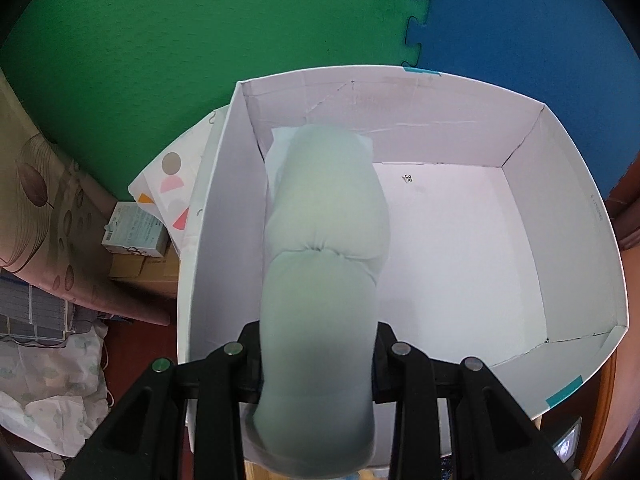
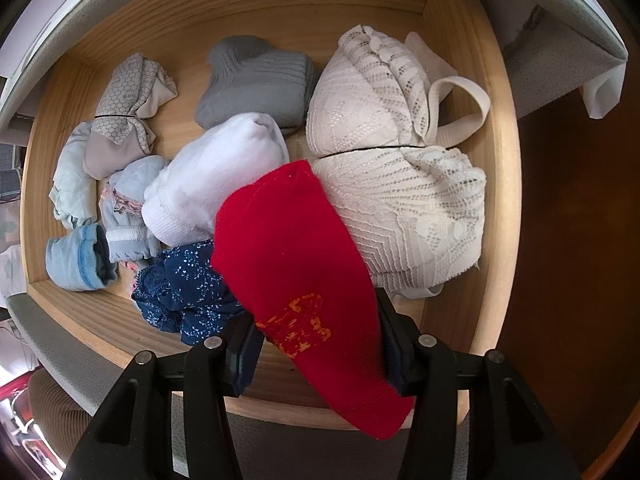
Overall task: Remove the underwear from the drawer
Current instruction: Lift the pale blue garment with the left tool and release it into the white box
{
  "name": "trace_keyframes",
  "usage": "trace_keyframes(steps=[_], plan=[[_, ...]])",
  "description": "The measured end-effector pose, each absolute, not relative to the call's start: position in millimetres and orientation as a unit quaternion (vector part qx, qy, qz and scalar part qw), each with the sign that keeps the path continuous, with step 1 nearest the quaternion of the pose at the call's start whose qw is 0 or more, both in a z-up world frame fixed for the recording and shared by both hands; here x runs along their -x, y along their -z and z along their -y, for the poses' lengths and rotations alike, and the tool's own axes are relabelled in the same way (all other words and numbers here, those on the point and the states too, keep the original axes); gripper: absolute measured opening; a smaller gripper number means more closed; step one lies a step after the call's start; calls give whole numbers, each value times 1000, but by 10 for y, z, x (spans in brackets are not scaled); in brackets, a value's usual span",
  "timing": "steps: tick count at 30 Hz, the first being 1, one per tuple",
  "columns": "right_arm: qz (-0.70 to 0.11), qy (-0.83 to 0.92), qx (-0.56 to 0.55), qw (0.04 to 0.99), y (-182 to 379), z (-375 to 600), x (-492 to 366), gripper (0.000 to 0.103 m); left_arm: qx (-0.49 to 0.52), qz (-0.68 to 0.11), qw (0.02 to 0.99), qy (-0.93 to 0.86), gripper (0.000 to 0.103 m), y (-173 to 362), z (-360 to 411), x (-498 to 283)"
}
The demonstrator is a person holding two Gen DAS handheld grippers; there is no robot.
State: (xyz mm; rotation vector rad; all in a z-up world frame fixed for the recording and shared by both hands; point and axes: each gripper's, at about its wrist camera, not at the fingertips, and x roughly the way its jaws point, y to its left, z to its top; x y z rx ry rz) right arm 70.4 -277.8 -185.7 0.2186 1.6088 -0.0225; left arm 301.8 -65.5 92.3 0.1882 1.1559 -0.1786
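Left wrist view: the left gripper clamps a pale green roll between its fingers, the roll's far end hanging inside a white box on green and blue floor mats. It nears a pale folded piece at the box's back corner. The sound move is likely to lower until the roll rests on the box floor beside that piece, then let go. Whether the roll's tip already touches the bottom cannot be told, and its near end is cut off below the fingers.

Right wrist view: the right gripper grips a red roll over the wooden drawer, which holds a white roll, a navy piece, grey socks and lace bras. A straight lift should clear the neighbours. Whether the red roll rests on the navy piece is hidden.
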Motion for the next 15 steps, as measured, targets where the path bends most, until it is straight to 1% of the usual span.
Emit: trace_keyframes(steps=[4, 7, 9, 10, 15], plan=[[-719, 11, -99, 688, 1864, 2735, -703, 48, -87, -539, 834, 85, 40, -956, 682, -3024], [-719, 11, -97, 688, 1876, 2717, -693, 48, -93, -531, 838, 84, 42, -974, 685, -3028], [-720, 11, -95, 687, 1883, 2704, -696, 48, -94, -528, 839, 87, 46, -985, 685, -3015], [-720, 11, -95, 687, 1885, 2700, -696, 48, -91, -526, 841, 89, 51, -999, 678, -3010], [-720, 11, -93, 688, 1890, 2688, -691, 48, -69, -515, 848, 99, 55, -1141, 576, -2961]])
